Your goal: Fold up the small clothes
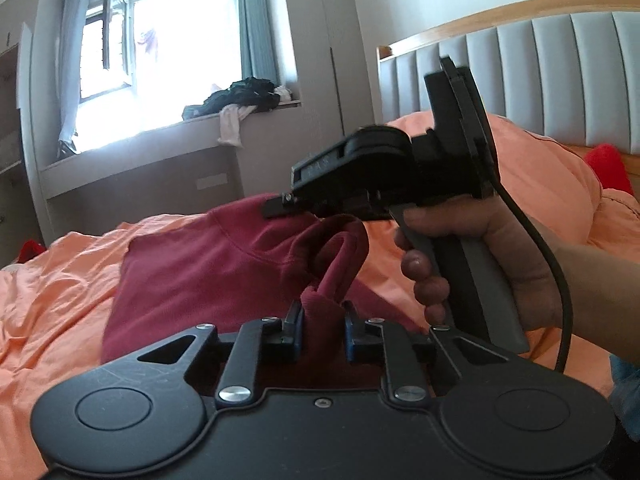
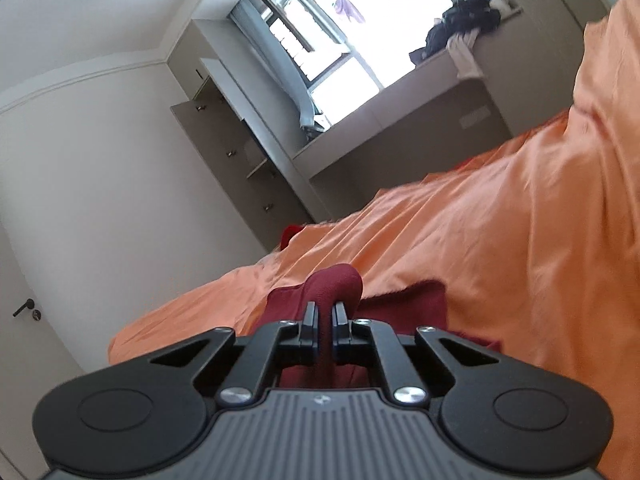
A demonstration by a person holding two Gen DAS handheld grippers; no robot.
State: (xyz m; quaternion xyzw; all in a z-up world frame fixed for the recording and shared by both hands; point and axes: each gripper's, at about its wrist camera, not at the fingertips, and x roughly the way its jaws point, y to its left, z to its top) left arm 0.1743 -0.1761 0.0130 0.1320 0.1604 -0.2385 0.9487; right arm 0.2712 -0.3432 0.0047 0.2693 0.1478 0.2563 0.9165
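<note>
The maroon garment (image 1: 192, 264) lies on the orange sheet (image 1: 60, 280) of the bed. The left gripper (image 1: 320, 320) has its jaws clamped on a bunched fold of it. The right gripper (image 2: 324, 314), just beyond, has its jaws clamped on another fold.

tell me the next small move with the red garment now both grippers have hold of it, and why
Probably lift both ends a little and draw them apart to straighten the cloth. The left gripper pinches a bunched strip of the dark red garment, and the right gripper is shut on another fold of it, while most of it lies rumpled on the orange bedsheet, not flat enough to fold.
</note>
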